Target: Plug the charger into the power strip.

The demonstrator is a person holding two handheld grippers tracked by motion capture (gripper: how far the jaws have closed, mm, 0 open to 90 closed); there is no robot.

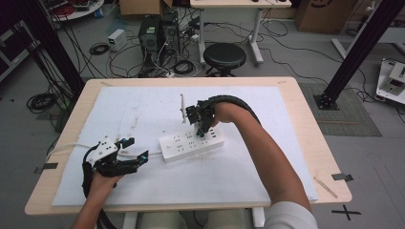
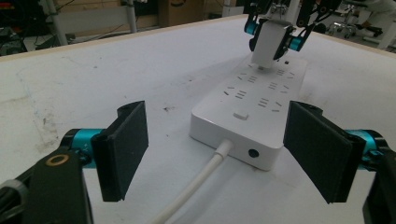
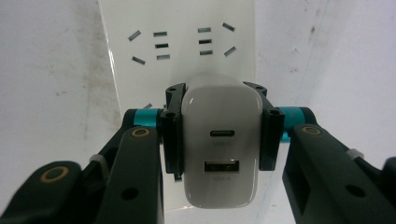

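Right claw (image 3: 219, 140) clamped white charger (image 3: 221, 140) just above strip (image 1: 192, 141). Left claw (image 2: 224, 154) gaped wide at strip's cord end, touching nothing.

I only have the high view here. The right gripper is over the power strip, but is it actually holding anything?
Observer: Yes. The right gripper is shut on a white charger, jaws pressed to its two sides.
Operator: Which way does the charger face?
Observer: Its port end faces the right gripper view's camera: an oval port above a rectangular one.
Operator: Is it plugged into the power strip yet?
Observer: In the left gripper view its lower end sits right at the strip's top face; whether the prongs are seated, I cannot tell.
Operator: And the left gripper?
Observer: Open, jaws either side of the strip's cable end, touching nothing.
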